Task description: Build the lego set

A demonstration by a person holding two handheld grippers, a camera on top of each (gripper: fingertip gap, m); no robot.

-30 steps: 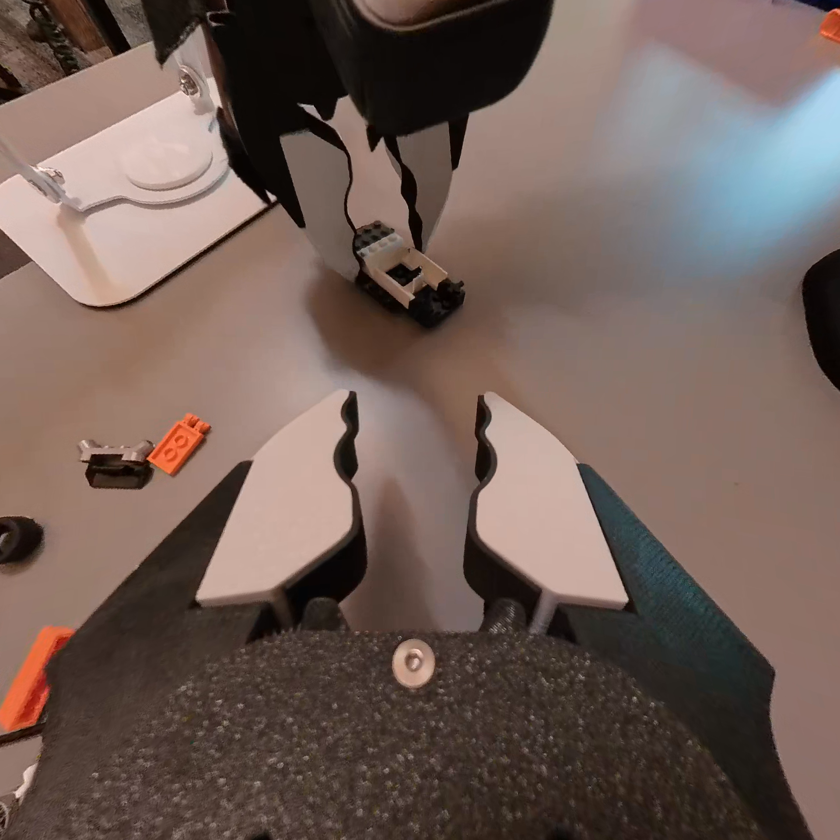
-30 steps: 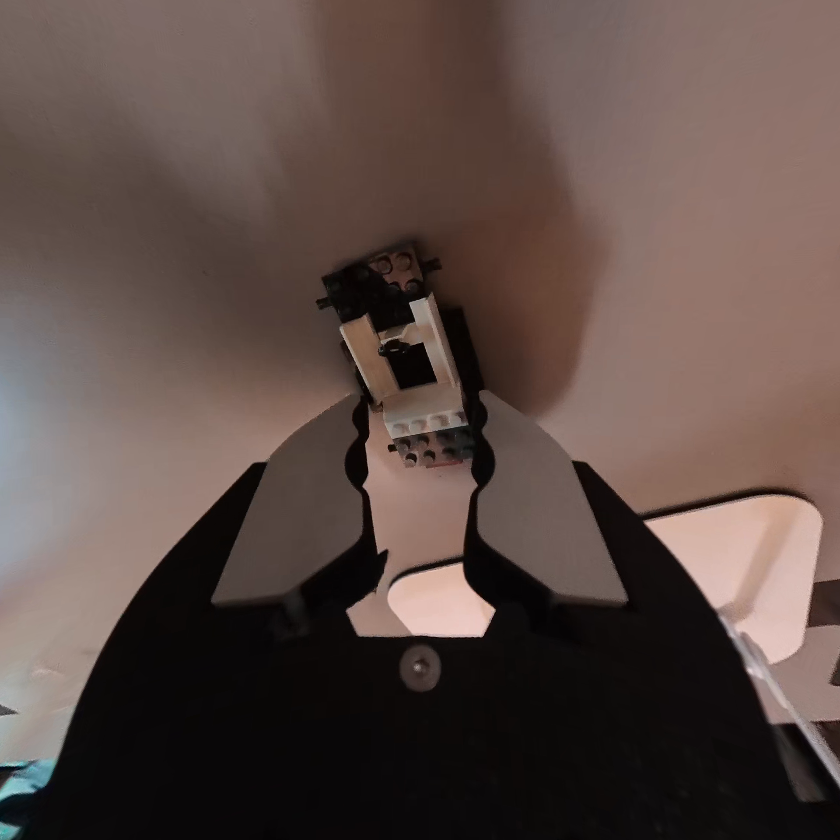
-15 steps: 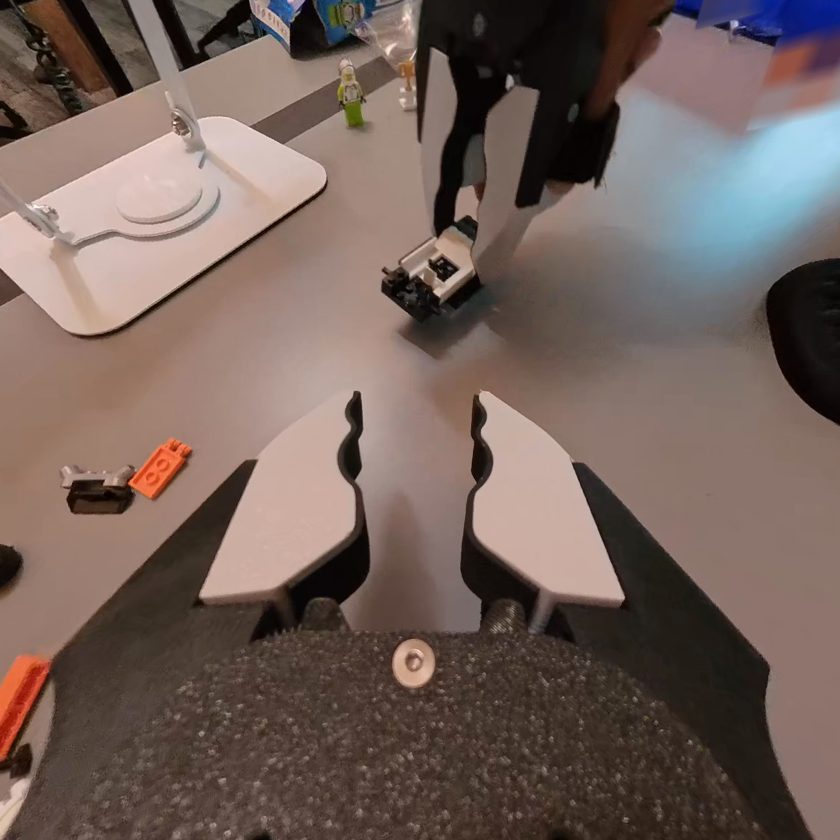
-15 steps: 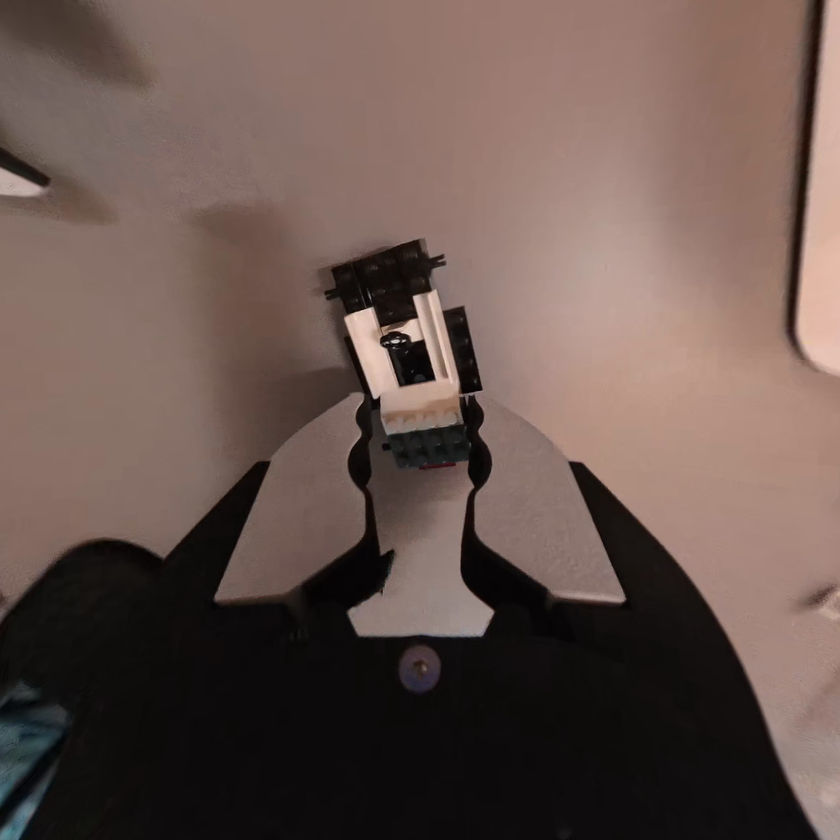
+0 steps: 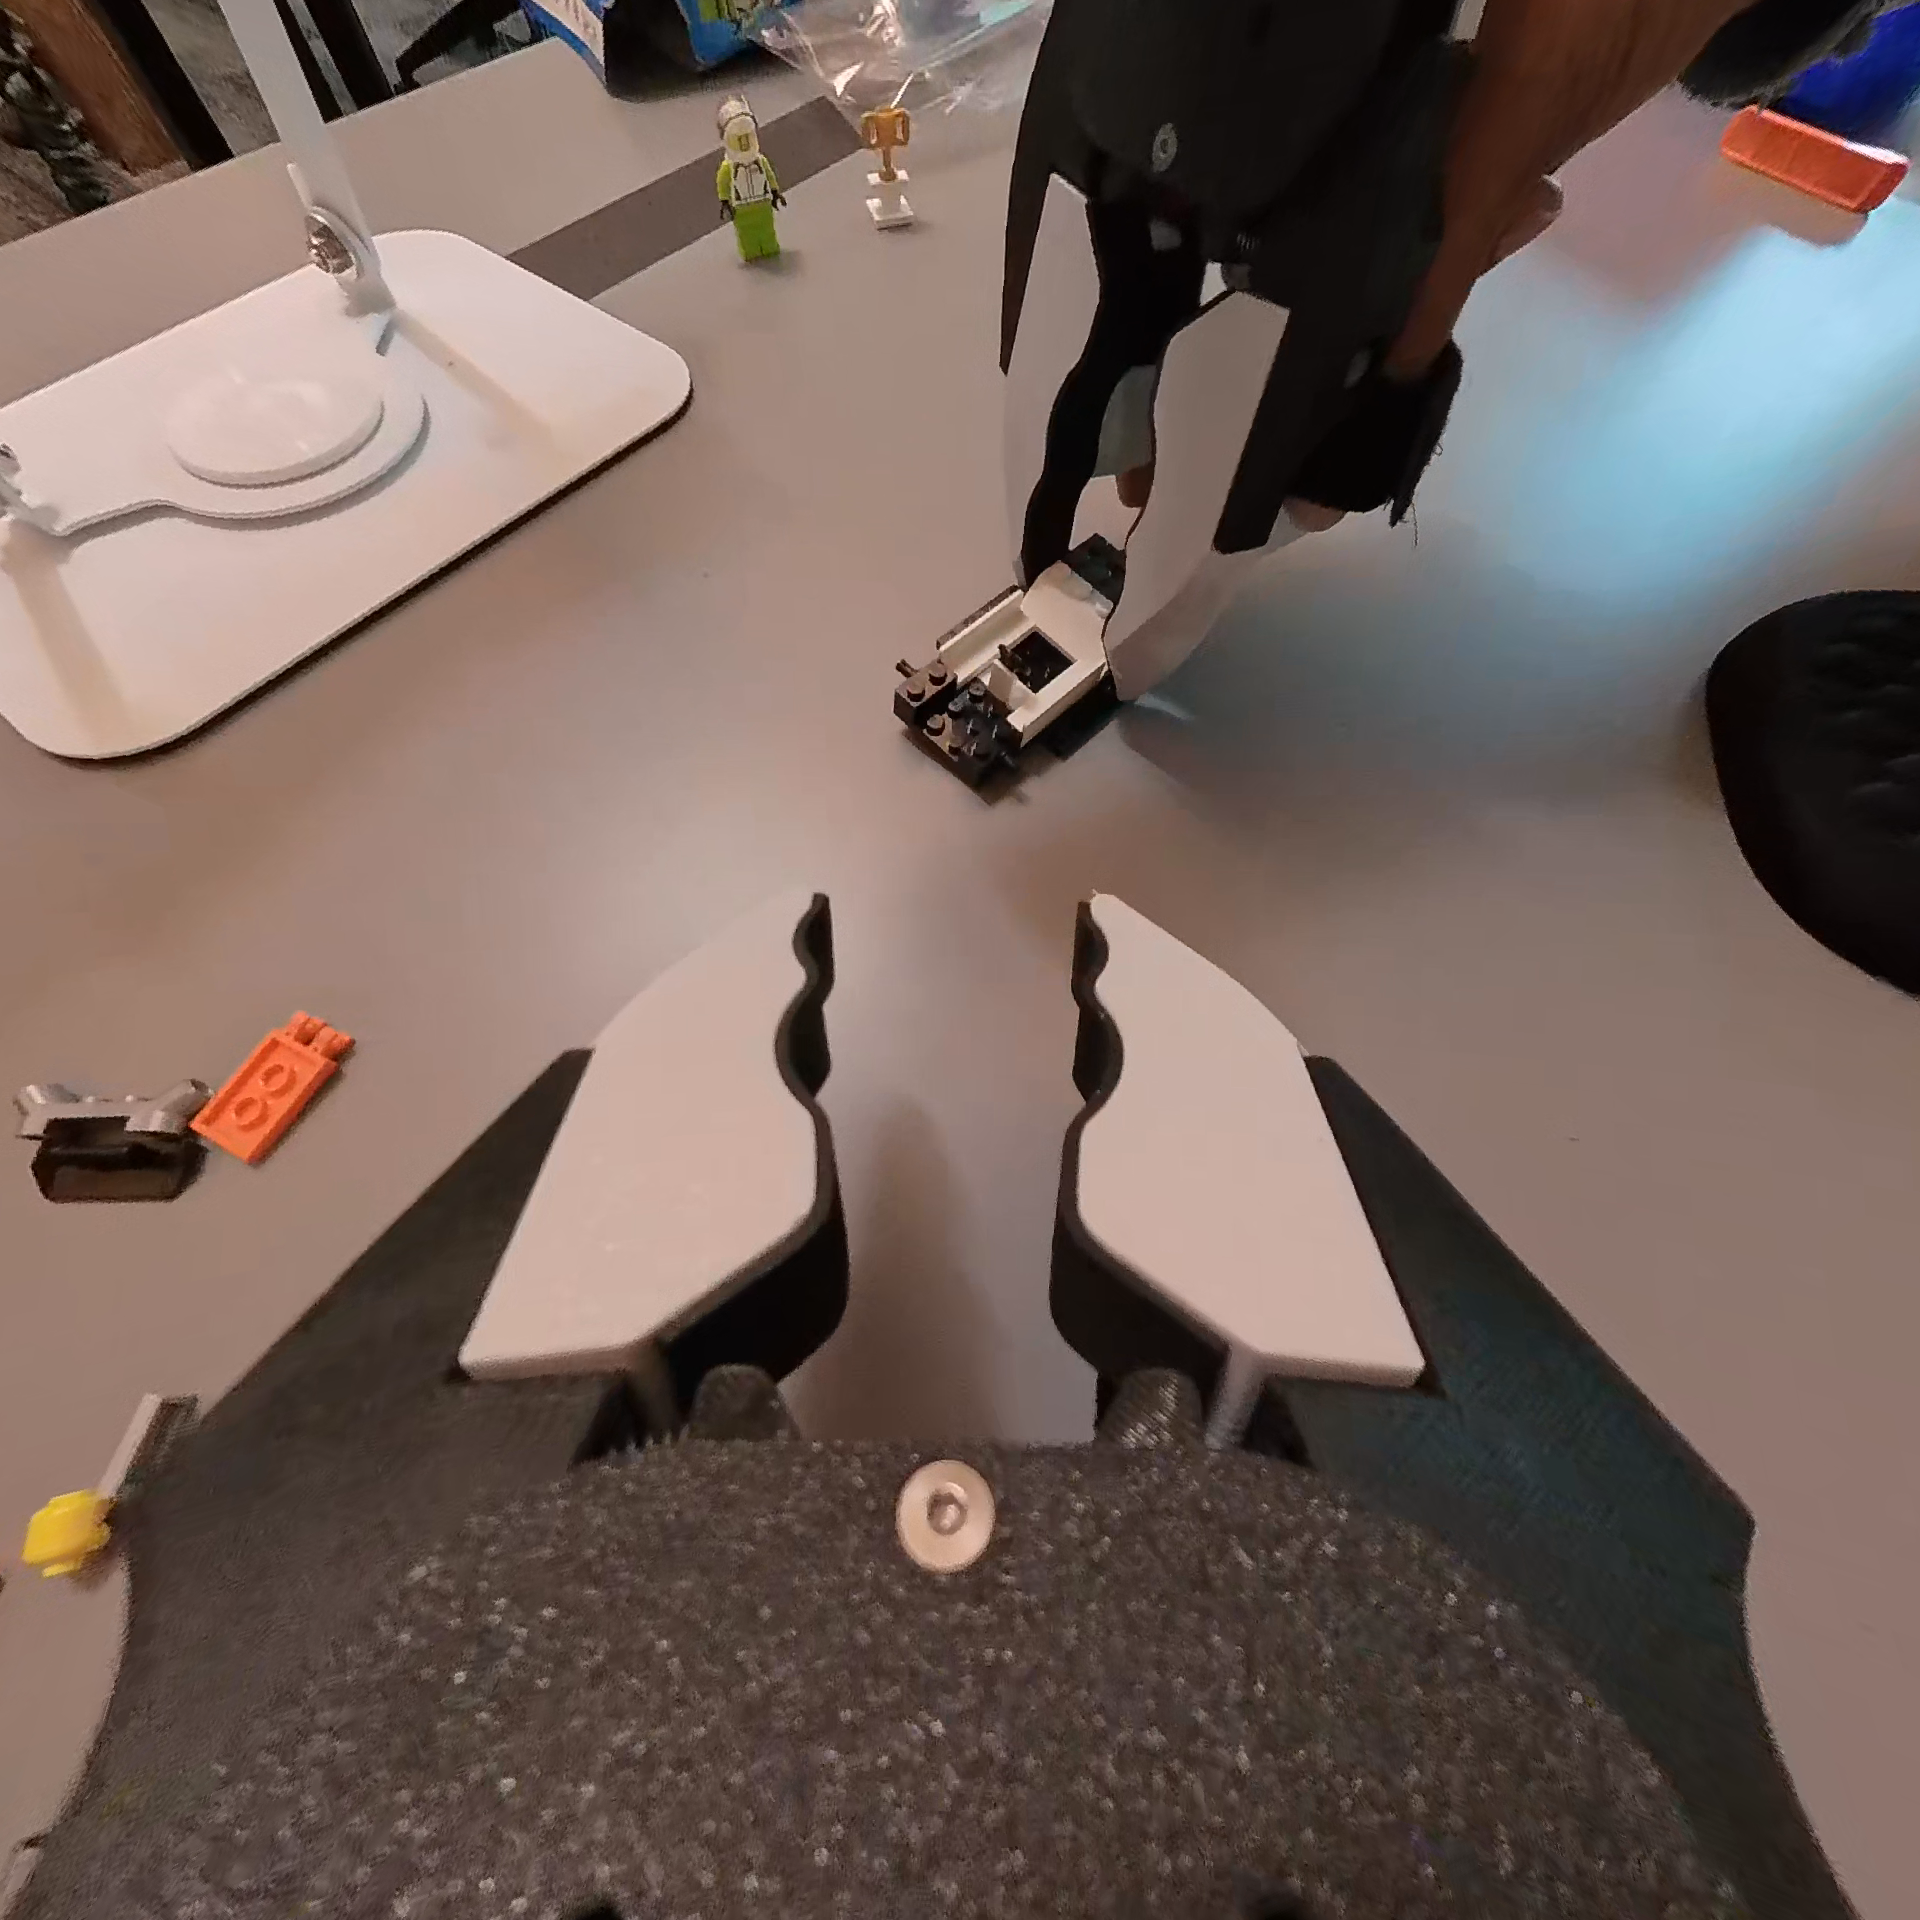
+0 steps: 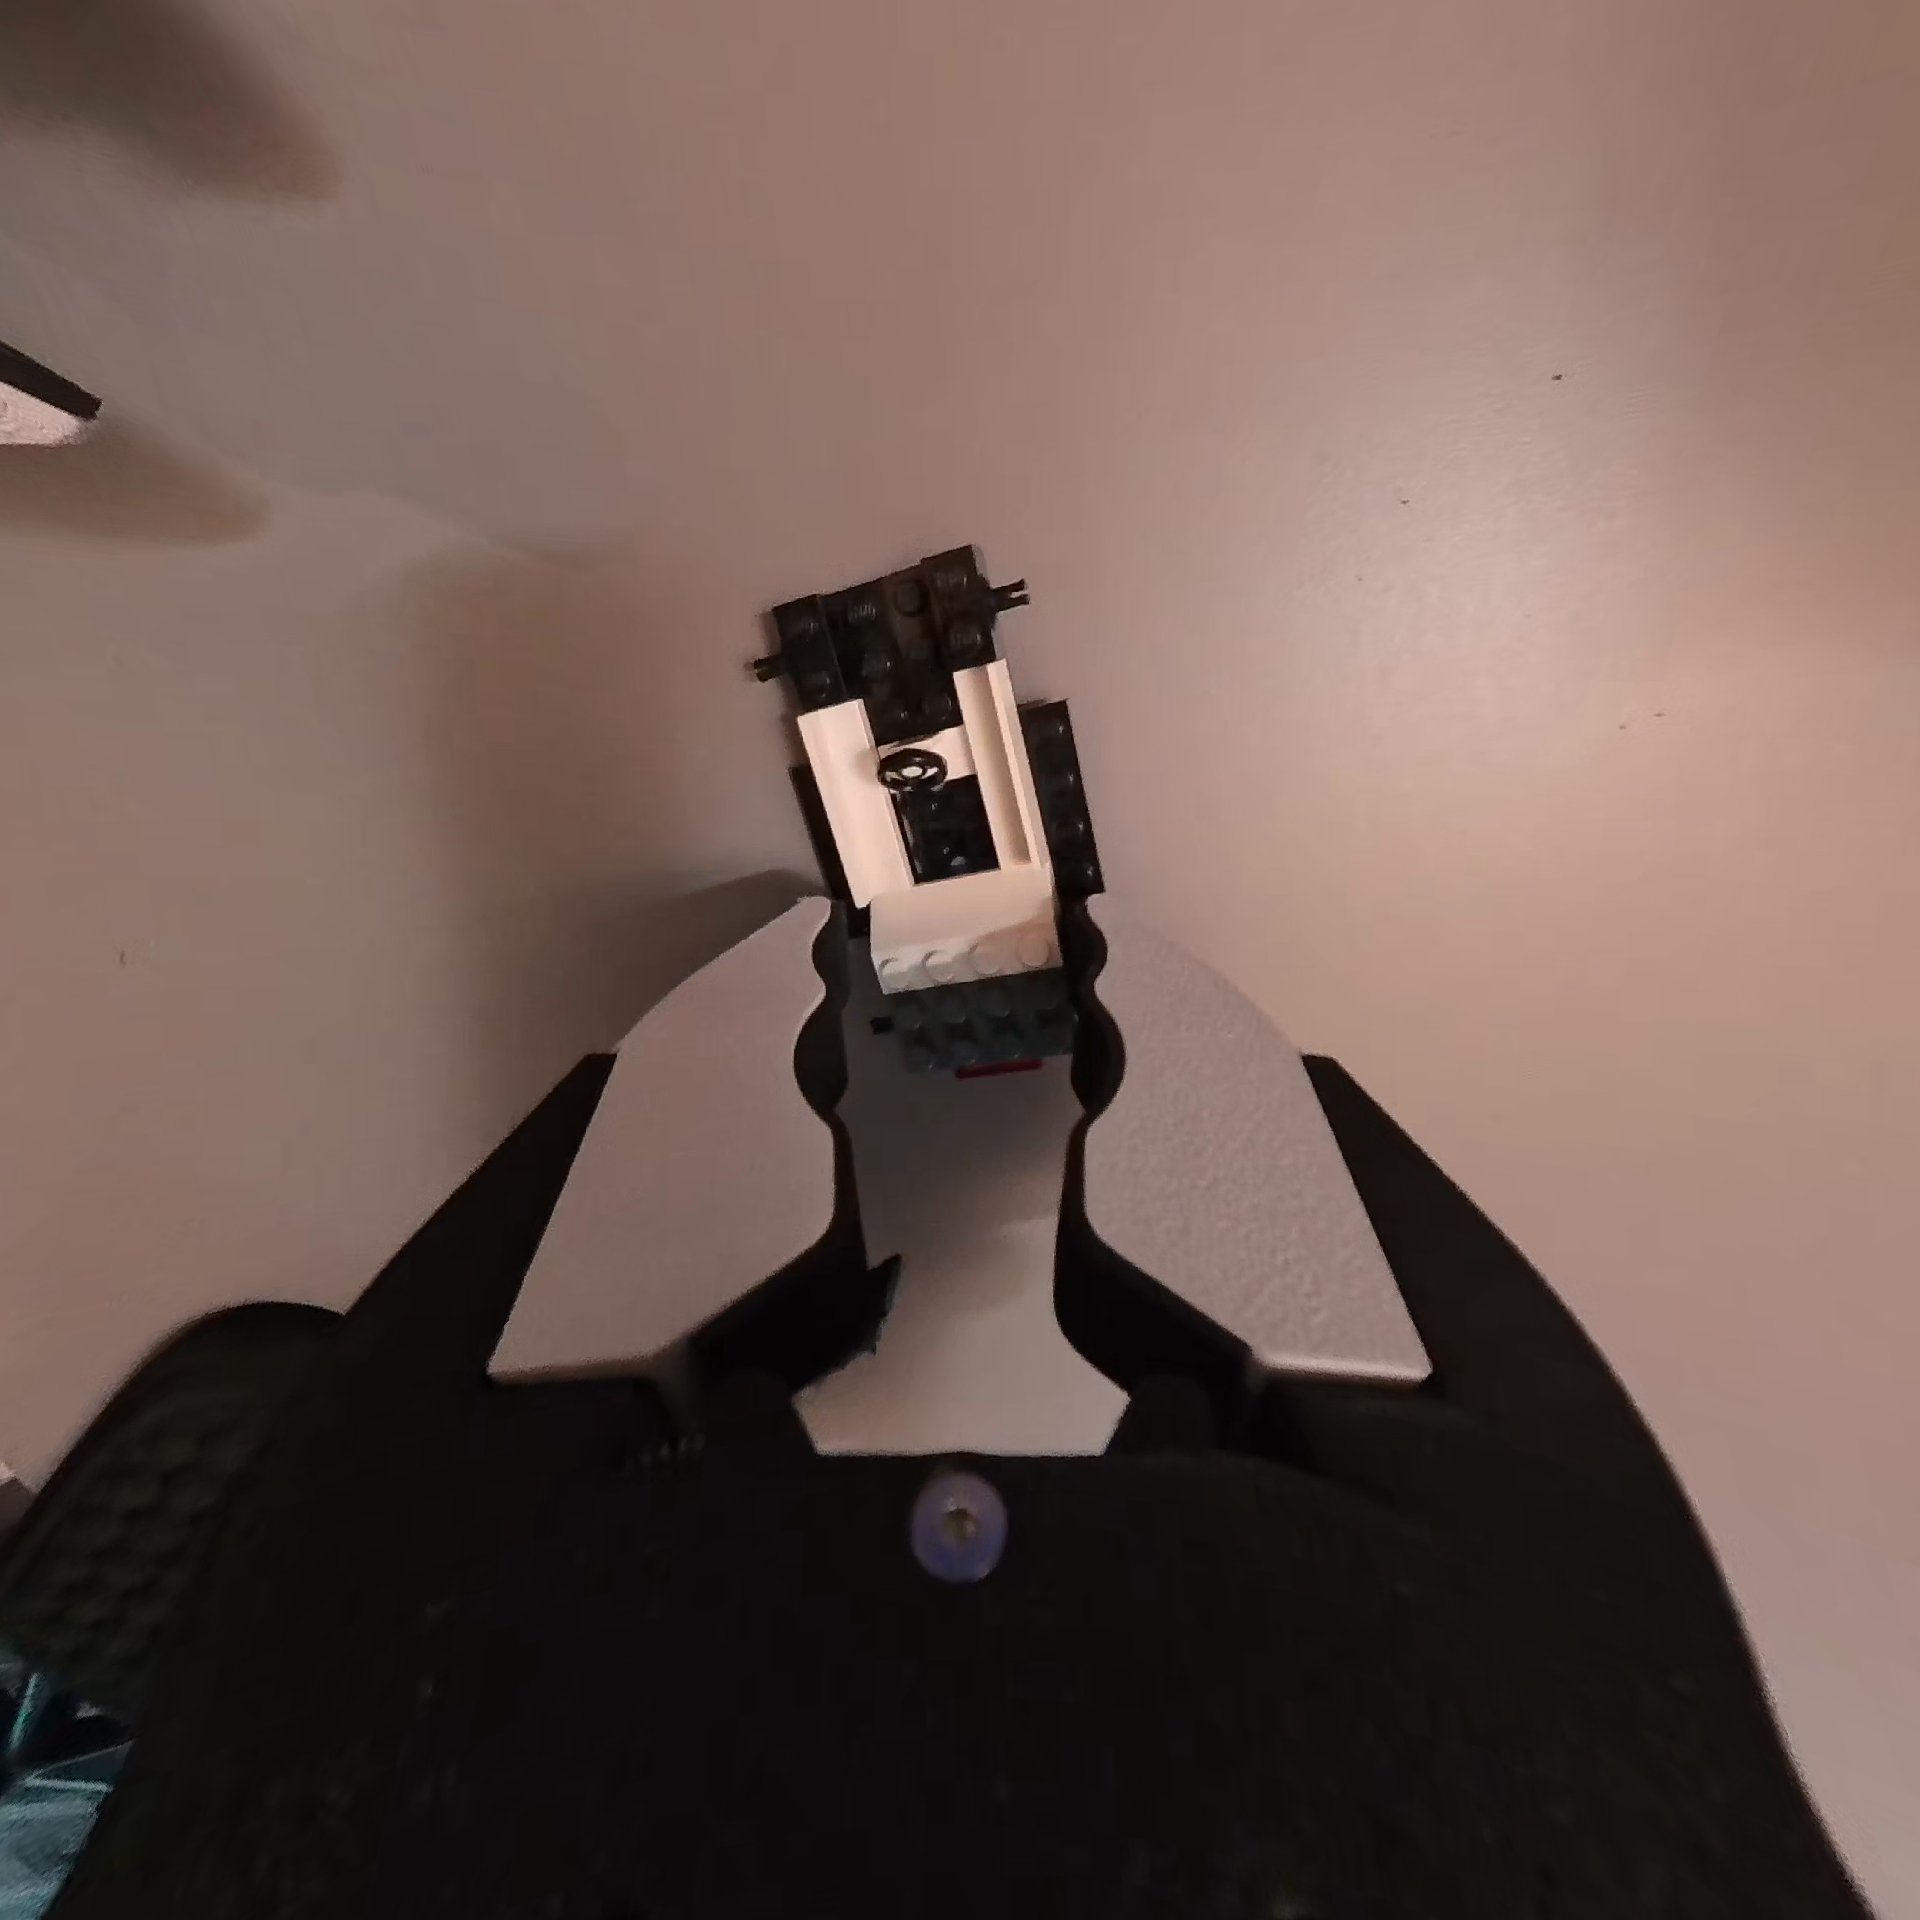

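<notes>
On the desk (image 5: 520, 810), our right claw (image 6: 951, 935) pinches the car chassis (image 6: 935, 810) by its rear; twisting could pop bricks off. Our left claw (image 5: 951, 914) gapes empty.

Lego car body (image 5: 1013, 675) (image 6: 940, 821): black studded base, white cockpit shell, small black steering wheel; flat on counter (image 5: 623, 790); nose toward 8 o'clock in left view; wheel-less.

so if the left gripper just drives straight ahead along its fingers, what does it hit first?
Probably bare table, then the black-and-white lego car held by the right gripper. The left gripper is open and empty; depth is unclear.
</notes>
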